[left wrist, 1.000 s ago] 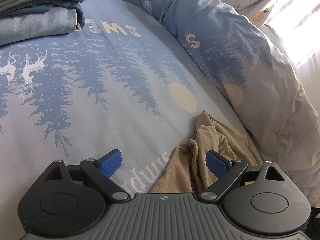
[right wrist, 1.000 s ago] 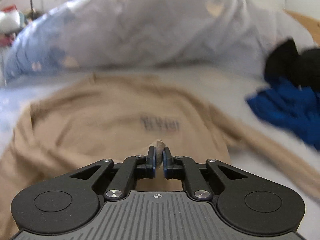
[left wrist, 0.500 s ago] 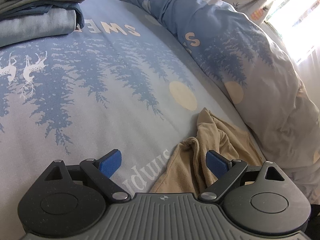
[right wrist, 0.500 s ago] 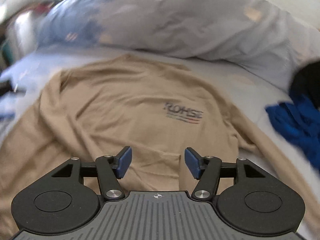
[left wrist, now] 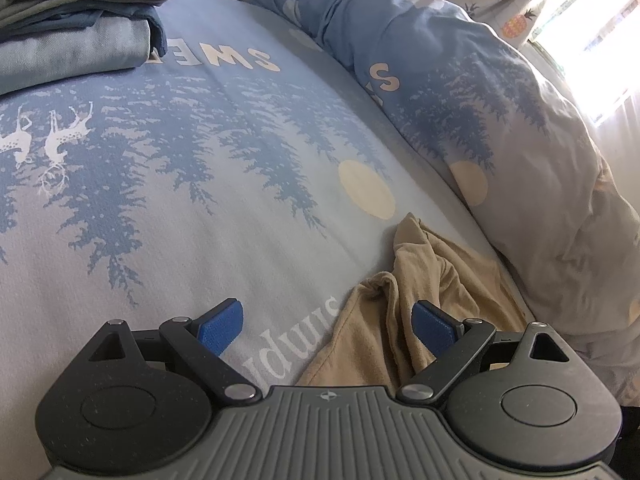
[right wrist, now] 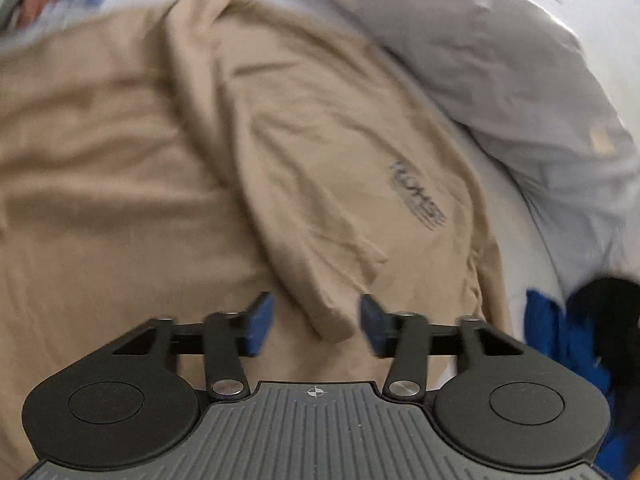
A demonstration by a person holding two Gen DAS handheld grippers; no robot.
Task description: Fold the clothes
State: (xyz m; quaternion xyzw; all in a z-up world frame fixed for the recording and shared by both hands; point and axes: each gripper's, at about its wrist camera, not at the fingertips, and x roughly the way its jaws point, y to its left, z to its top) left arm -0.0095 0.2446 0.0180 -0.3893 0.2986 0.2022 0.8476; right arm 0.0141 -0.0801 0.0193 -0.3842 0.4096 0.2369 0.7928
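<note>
A tan long-sleeved shirt [right wrist: 304, 168] with a dark chest logo lies spread on the bed, blurred in the right wrist view. My right gripper [right wrist: 316, 326] is open just above it, jaws on either side of a raised fold of the fabric. In the left wrist view a bunched tan sleeve end [left wrist: 420, 280] lies on the blue forest-print sheet [left wrist: 180, 168]. My left gripper [left wrist: 326, 326] is open and empty, its right finger beside the sleeve's bunched fabric.
A rolled blue-and-white duvet [left wrist: 480, 100] runs along the far side of the bed, also seen in the right wrist view [right wrist: 520, 80]. Folded clothes [left wrist: 72, 32] are stacked at the far left. Blue and black garments [right wrist: 580, 340] lie at the right.
My right gripper let go of the tan fabric, opened, and swung left over the shirt. My left gripper stayed nearly still.
</note>
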